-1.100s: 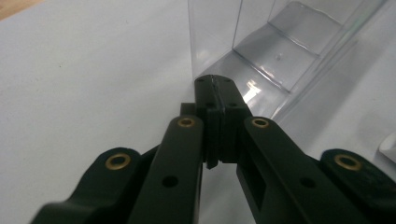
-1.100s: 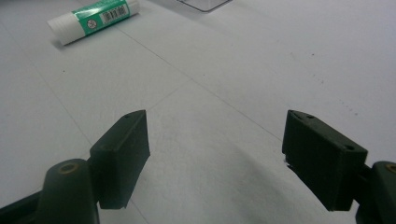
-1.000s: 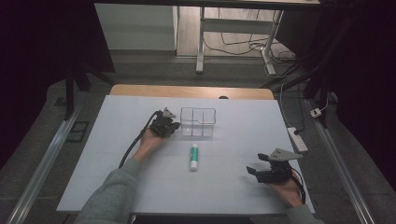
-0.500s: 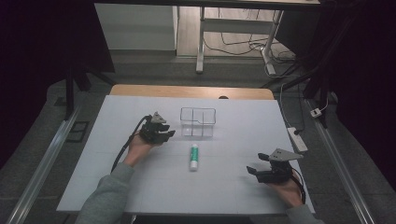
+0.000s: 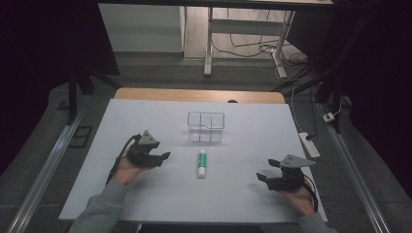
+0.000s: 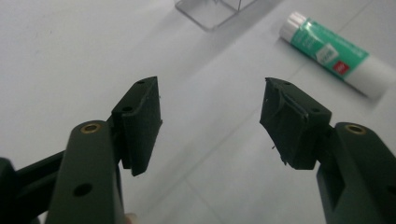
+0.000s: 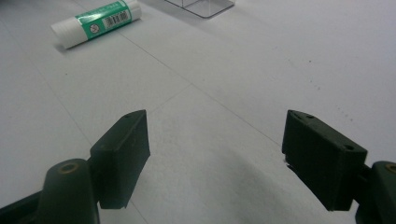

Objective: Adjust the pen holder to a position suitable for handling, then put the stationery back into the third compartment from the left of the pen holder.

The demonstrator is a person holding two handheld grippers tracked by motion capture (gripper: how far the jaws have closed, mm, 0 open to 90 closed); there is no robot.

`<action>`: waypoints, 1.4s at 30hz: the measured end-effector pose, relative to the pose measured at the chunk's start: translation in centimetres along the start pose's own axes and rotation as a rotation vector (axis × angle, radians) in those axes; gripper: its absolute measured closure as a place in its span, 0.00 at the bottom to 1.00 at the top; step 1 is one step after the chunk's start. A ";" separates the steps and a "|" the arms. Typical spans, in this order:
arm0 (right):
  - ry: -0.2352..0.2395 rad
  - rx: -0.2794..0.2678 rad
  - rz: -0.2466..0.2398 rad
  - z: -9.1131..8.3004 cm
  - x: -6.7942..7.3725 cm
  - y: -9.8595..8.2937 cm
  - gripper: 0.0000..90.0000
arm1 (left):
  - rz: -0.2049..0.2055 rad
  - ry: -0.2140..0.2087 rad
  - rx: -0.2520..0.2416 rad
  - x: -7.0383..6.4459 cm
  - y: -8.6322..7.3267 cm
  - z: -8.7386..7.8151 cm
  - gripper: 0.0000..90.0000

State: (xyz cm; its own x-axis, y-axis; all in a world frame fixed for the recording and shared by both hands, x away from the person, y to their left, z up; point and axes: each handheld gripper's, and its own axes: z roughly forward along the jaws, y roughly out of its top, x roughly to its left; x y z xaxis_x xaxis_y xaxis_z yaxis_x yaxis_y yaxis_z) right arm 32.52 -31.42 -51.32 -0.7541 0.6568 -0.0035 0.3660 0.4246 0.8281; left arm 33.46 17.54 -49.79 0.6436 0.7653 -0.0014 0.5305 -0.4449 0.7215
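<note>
Green-and-white glue stick (image 5: 201, 162), clear box (image 5: 206, 126), black claws

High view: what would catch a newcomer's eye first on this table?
The green-and-white glue stick lies alone at the middle of the pale table, with a clear divided box just behind it. Either side of the stick, a hand holds a black gripper: the left gripper close by, jaws open and aimed towards it, the right gripper farther off, also open and empty.

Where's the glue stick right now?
In the high view the glue stick lies flat near the table's middle, just in front of the clear box, between the left gripper and the farther right gripper.
</note>
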 end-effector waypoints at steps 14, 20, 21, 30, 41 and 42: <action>-0.010 0.000 -0.007 0.1 0.1 0.0 0.25 | -0.046 0.055 -0.020 -0.8 -4.8 -3.4 0.36; -0.011 -0.009 0.004 0.0 0.1 0.1 0.25 | -0.062 0.076 -0.028 -0.5 -6.2 -4.1 0.35; -0.008 -0.014 0.009 0.0 0.1 0.1 0.25 | -0.061 0.076 -0.026 -0.4 -6.2 -4.1 0.35; -0.042 -0.031 0.016 -0.2 0.5 0.1 0.25 | -0.045 0.071 -0.012 -0.6 -6.2 -3.6 0.33; -0.058 -0.029 0.028 0.1 1.6 0.9 0.25 | -0.042 0.072 -0.014 -0.7 -6.4 -3.8 0.32; -0.058 -0.029 0.028 0.1 1.6 0.9 0.25 | -0.040 0.072 -0.012 -0.7 -6.4 -3.8 0.32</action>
State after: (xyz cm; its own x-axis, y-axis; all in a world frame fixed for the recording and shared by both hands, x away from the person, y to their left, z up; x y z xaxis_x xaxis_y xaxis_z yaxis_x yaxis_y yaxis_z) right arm 31.71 -29.92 -50.63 -0.7106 0.7035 -0.0118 0.3698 0.3877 0.8444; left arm 27.49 21.66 -51.79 0.5807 0.8139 0.0192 0.5481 -0.4083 0.7300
